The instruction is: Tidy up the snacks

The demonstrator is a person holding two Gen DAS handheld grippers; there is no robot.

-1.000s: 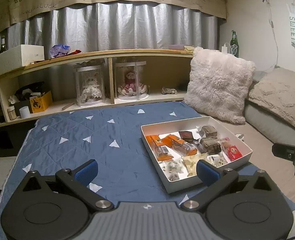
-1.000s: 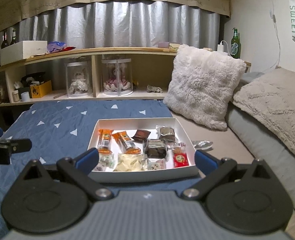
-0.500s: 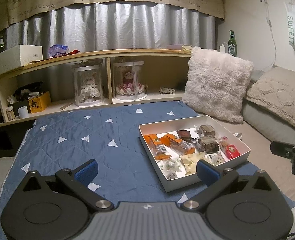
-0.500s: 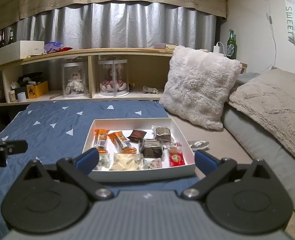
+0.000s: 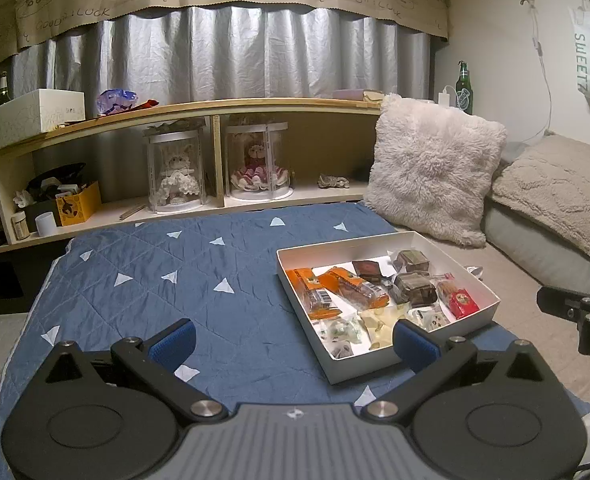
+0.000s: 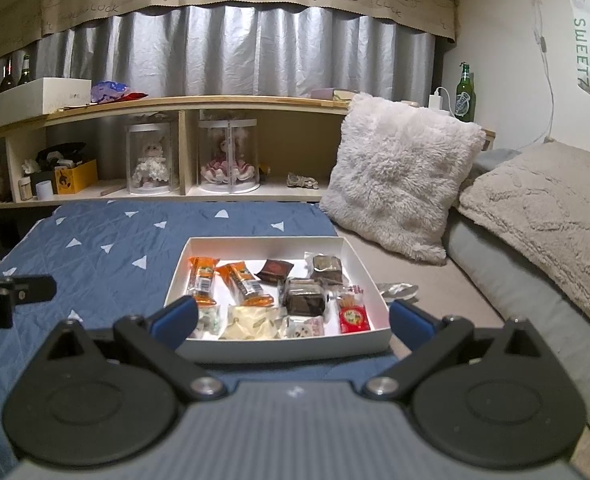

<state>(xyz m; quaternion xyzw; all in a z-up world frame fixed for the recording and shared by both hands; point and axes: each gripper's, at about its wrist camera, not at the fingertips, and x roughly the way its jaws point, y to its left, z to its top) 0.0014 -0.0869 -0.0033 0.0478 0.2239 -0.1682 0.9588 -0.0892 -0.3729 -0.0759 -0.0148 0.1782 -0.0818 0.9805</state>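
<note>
A white box (image 5: 475,276) (image 6: 255,242) sits on the blue quilt (image 5: 175,280) (image 6: 107,276) and holds several wrapped snacks: two orange bars (image 6: 203,278), dark brown cakes (image 6: 305,298), a red packet (image 6: 353,316), pale sweets (image 6: 251,322). A silver wrapper (image 6: 399,289) lies on the mat right of the box. My left gripper (image 5: 293,340) is open and empty, above the quilt left of the box. My right gripper (image 6: 293,318) is open and empty, just in front of the box's near wall. Each gripper shows at the other view's edge.
A wooden shelf (image 5: 215,108) at the back holds two doll cases (image 5: 177,176), a white carton (image 5: 27,118) and a yellow box (image 5: 77,204). A fluffy cushion (image 6: 399,184) and a beige blanket (image 6: 543,216) lie to the right. A green bottle (image 6: 465,94) stands behind.
Both views have shifted slightly; the box sits a little further left and lower in each. Both grippers stay open and empty.
</note>
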